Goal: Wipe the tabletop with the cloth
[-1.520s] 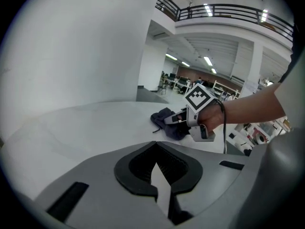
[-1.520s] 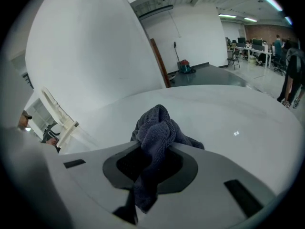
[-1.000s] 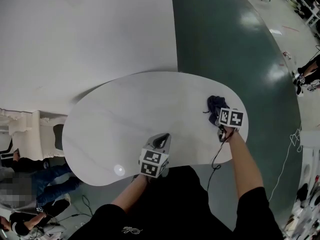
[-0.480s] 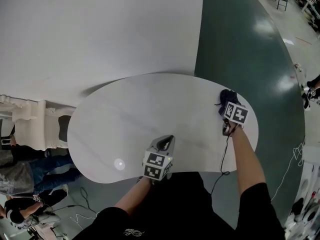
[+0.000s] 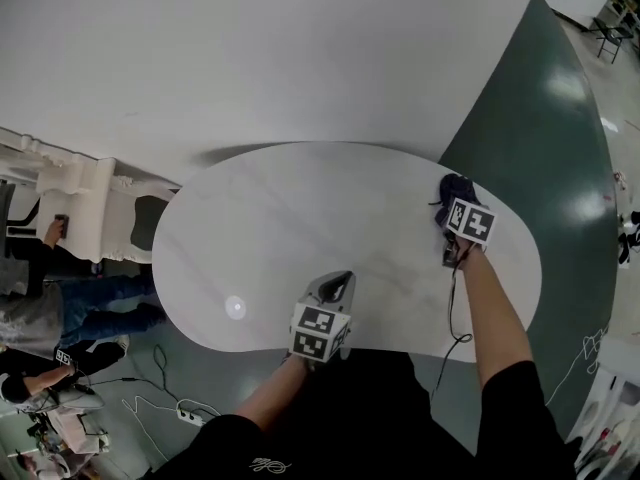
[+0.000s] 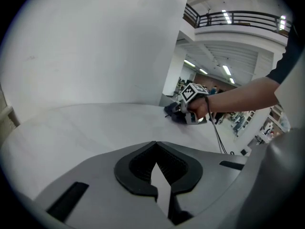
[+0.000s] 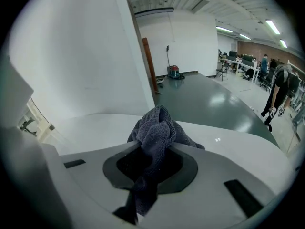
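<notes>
A white oval tabletop [image 5: 300, 228] fills the middle of the head view. The dark grey-blue cloth [image 5: 455, 189] lies bunched near the table's right end. My right gripper [image 5: 452, 211] is shut on it, and in the right gripper view the cloth [image 7: 157, 130] bulges up out of the closed jaws of the right gripper [image 7: 151, 151]. My left gripper [image 5: 335, 280] rests over the table's near edge, shut with nothing in it. In the left gripper view the left gripper [image 6: 155, 144] points across the bare tabletop [image 6: 86, 128] toward the cloth [image 6: 173, 112].
A tall white wall [image 5: 250, 58] stands close behind the table. White carved furniture [image 5: 85, 208] and people [image 5: 60, 308] are at the left, with cables and a power strip [image 5: 190, 413] on the floor. Green floor [image 5: 570, 148] lies to the right.
The head view has swung, showing more wall. My right gripper and the cloth now sit slightly farther in from the table's right edge. The left gripper has barely moved.
</notes>
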The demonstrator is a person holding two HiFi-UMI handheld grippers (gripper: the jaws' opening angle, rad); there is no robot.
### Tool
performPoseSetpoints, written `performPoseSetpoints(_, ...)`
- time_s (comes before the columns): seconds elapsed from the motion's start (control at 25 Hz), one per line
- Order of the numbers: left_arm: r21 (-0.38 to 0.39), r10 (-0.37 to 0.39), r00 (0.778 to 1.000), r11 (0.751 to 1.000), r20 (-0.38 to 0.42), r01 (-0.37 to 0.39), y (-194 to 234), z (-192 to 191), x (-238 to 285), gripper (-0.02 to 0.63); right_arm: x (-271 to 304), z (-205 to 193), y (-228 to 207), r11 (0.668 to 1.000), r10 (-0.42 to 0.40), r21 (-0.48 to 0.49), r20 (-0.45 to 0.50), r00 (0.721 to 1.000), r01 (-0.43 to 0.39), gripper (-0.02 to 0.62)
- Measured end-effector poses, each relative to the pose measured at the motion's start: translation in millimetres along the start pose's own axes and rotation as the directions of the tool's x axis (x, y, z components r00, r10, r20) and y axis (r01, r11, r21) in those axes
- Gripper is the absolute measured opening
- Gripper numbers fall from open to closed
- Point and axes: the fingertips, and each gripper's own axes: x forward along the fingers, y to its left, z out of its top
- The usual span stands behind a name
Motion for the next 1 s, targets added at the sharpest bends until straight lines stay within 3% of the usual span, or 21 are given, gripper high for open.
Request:
performPoseSetpoints(0.4,-0.109,0.104,0.994,0.989,0.02,-0.101,72.0,-19.7,-39.0,0.008,35.4,11.0,114.4,0.992,0.067,-0.103,-0.013,0.998,-0.068,0.049)
performPoseSetpoints(1.0,-0.198,0.175,0.984,0.966,0.038,-0.164,149.2,-42.1,-83.9,0.008,61.5,4.4,249.9,0.973,0.146,-0.176,-0.049,0.988,-0.153,0.049)
